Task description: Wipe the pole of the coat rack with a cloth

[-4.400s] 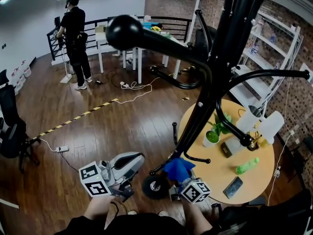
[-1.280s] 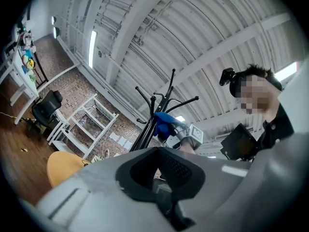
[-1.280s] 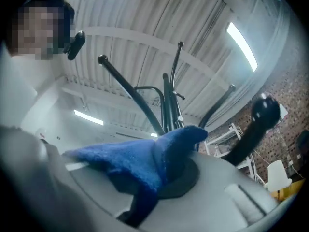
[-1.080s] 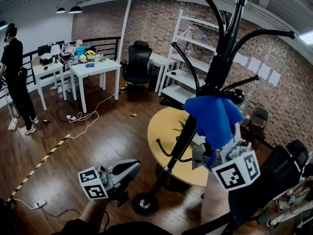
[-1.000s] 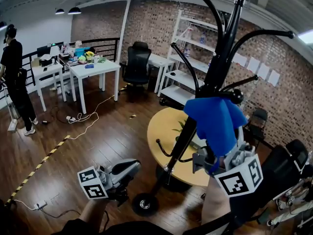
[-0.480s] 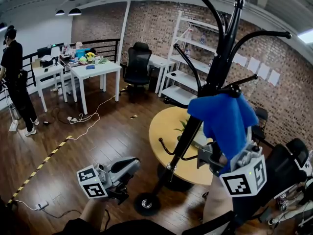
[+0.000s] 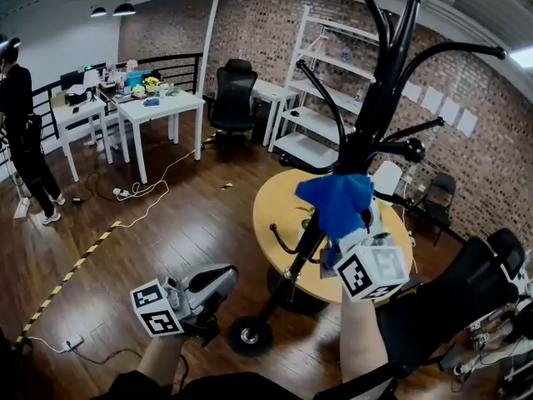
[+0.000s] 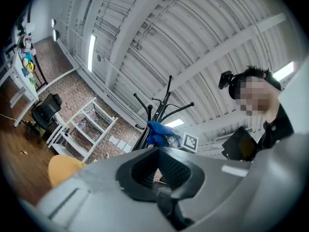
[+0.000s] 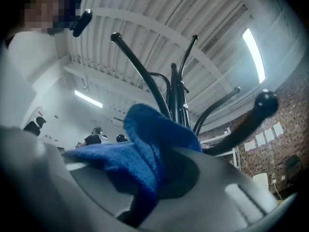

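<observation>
My right gripper [image 7: 348, 238] is clamped on the cloth [image 7: 337, 200], against the pole [image 7: 376, 98] mid-frame. Left gripper [image 7: 210, 286] closed on nothing, lower left of frame.

Left gripper [image 8: 161, 190]: grey plastic jaws fill the lower frame, closed together, nothing between them. Beyond, a black metal coat rack [image 8: 155, 111] stands upright with a blue cloth [image 8: 157, 131] bunched against its pole. A white open shelf unit [image 8: 83, 129], a round yellow table [image 8: 60, 168] and a black office chair [image 8: 46, 111] lie left. A person's dark sleeve [image 8: 277, 124] shows at right.
</observation>
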`<state>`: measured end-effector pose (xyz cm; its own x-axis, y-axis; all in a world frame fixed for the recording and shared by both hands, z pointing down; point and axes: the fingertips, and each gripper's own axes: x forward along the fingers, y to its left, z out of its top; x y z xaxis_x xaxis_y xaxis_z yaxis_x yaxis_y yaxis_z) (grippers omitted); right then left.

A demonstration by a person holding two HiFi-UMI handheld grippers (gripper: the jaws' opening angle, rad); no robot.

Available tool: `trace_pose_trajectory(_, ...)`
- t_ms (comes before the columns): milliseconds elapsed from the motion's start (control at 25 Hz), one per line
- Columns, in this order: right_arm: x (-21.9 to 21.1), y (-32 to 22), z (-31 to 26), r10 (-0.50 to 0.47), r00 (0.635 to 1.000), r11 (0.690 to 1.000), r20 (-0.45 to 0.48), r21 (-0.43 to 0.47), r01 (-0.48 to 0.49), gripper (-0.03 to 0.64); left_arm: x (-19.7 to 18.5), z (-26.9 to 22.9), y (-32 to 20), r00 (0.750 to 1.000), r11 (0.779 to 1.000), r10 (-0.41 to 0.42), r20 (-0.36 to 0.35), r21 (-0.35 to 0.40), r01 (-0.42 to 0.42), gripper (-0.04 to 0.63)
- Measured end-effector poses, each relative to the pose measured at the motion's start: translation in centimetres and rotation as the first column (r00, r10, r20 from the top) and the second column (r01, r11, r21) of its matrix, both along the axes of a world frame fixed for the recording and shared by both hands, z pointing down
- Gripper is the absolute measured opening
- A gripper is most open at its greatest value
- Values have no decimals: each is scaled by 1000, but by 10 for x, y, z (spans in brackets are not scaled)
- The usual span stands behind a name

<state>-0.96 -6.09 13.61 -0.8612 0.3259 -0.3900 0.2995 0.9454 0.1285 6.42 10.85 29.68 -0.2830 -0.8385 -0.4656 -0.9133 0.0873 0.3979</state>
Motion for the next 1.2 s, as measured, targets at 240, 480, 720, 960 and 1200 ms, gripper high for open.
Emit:
trace_pose_trajectory(240, -3, -1, 109, -33, 981, 999, -189, -7, 33, 29, -3, 13, -3, 999, 1000, 5, -37, -15, -5, 2)
trace_pose_trajectory(480, -5, -10, 249, -64, 867, 995, -494, -100, 17, 29, -7, 24, -11, 998, 999, 12, -69, -37, -15, 2)
trace_pose_trajectory(720, 24, 7, 306, -203, 730, 975, -652, -199, 93, 29, -13, 26, -18, 997, 998, 14, -79, -57, -18, 2)
trace_pose_trajectory(960, 45, 13, 297, -401, 647, 907, -649, -379, 182, 29, -19, 31, -25, 996, 998, 11, -89, -62, -17, 2)
trace_pose_trajectory(1200, -3, -6, 302, -205, 771, 972, -602, -220, 87, 29, -23, 27, -29, 997, 998, 13, -75, -53, -17, 2)
